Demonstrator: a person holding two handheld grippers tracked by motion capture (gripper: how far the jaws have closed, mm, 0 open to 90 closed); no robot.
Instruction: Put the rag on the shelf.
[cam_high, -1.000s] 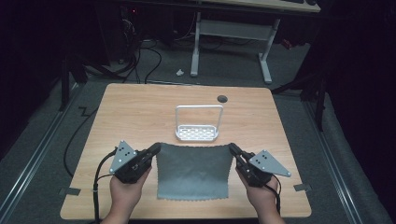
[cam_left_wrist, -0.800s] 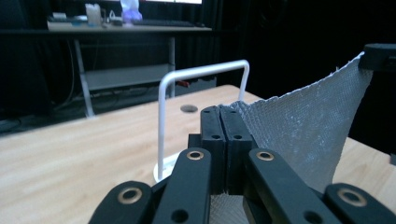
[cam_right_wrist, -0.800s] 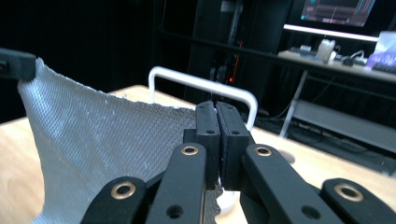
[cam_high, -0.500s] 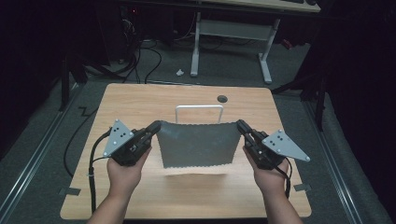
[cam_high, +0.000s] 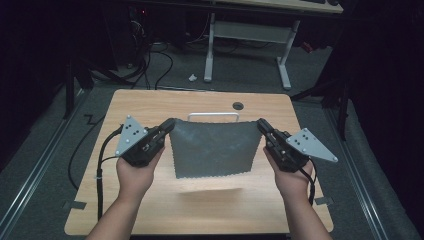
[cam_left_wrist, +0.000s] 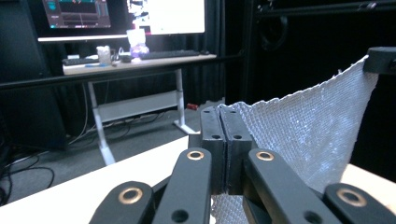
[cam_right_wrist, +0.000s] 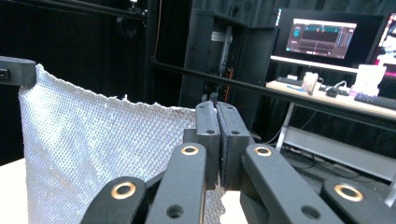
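Observation:
A grey waffle-weave cloth (cam_high: 212, 149) hangs spread above the wooden table (cam_high: 150, 102), held up by its two top corners. My left gripper (cam_high: 170, 124) is shut on the cloth's top left corner; my right gripper (cam_high: 261, 124) is shut on its top right corner. In the left gripper view the cloth (cam_left_wrist: 308, 130) stretches away from my shut left gripper (cam_left_wrist: 225, 122) toward the other gripper's jaw tip at upper right. From my shut right gripper (cam_right_wrist: 216, 119), in the right gripper view, the cloth (cam_right_wrist: 93, 144) runs off leftward. The cloth's lower edge hangs free, casting a shadow on the table.
A white wire rack (cam_high: 213, 116) stands on the table behind the cloth, mostly hidden by it. A round cable hole (cam_high: 238, 105) sits near the table's far edge. Beyond the table are a desk's white legs (cam_high: 285, 65), floor cables (cam_high: 165, 65), and monitors (cam_right_wrist: 322, 39).
Both grippers have lifted the cloth off the table, where it lay flat a second ago, and carried it up and forward. It now hangs vertically and hides most of the rack.

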